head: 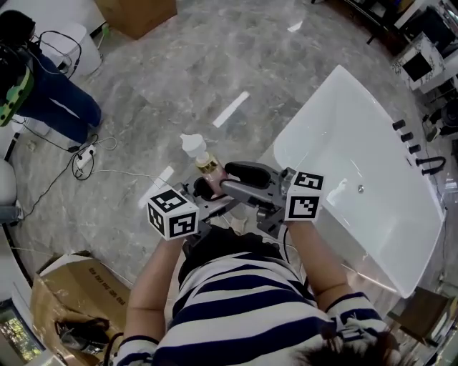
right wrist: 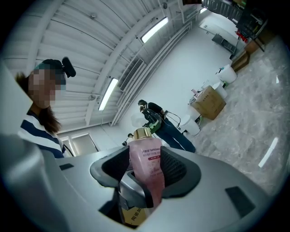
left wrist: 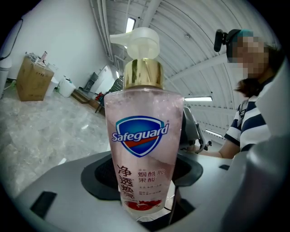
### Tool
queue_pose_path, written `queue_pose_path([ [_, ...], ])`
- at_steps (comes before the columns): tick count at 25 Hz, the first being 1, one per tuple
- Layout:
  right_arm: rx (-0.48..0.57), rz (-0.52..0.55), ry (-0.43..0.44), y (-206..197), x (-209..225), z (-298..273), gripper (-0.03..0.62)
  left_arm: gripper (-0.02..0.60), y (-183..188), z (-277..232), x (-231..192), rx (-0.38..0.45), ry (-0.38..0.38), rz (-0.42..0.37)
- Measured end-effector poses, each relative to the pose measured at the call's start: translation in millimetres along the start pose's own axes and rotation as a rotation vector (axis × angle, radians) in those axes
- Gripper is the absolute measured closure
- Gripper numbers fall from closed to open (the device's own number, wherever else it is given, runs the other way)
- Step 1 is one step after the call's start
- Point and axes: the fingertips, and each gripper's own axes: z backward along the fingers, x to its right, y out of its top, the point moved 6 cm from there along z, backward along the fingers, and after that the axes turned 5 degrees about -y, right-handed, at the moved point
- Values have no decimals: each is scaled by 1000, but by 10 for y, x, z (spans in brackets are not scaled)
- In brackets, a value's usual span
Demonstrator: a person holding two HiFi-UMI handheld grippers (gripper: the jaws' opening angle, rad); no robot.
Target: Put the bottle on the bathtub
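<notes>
A clear bottle of pink soap, with a gold collar and a white pump, is held upright above the grey marble floor, just left of the white bathtub. My left gripper is shut on its lower part; in the left gripper view the bottle fills the gap between the black pads. My right gripper comes from the tub side. Its pads sit against both sides of the bottle, above one grey finger of the left gripper.
The tub's black taps stand on its far rim. A cardboard box lies at my lower left, another at the top. A person in blue trousers stands at the left, near a power strip with cables.
</notes>
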Motion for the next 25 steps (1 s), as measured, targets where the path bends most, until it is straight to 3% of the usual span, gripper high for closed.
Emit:
queue_pose_path([
  [9, 83, 14, -77, 193, 170, -117, 382, 272, 102, -125, -337, -77, -81, -31],
  [15, 130, 98, -241, 343, 313, -325, 379, 272, 172, -187, -673, -198, -202, -40],
  [22, 174, 159, -424, 436, 425, -556, 375, 272, 253, -165, -987, -351, -309, -136],
  [25, 188, 181, -463, 457, 460, -672, 375, 272, 227, -133, -1117, -410, -330, -191],
])
